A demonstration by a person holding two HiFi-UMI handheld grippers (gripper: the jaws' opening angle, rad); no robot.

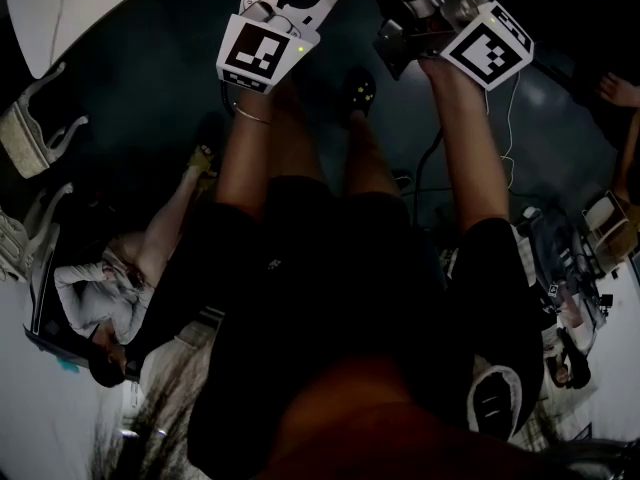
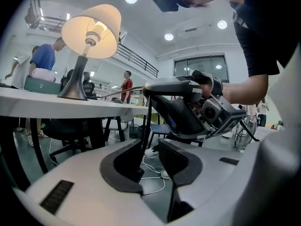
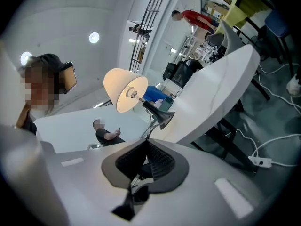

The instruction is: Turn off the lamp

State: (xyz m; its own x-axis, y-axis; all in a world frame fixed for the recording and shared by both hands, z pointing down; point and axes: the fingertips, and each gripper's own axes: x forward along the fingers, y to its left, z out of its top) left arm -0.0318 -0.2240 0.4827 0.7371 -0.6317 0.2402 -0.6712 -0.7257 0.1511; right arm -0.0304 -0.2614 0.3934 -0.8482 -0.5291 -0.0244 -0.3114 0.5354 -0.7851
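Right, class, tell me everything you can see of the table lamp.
The lamp is lit: a pale cone shade glows around a visible bulb. A thin stem drops to a dark, metallic-looking flared base, which stands upright on the white table. A thin cord leads from the base to the right tool, whose jaws are closed on it.

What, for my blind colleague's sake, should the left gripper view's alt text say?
A lit lamp stands on a white table, upper left. Nearer, the left gripper, jaws open, straddles a dark cord running up to the right gripper, shut on it.
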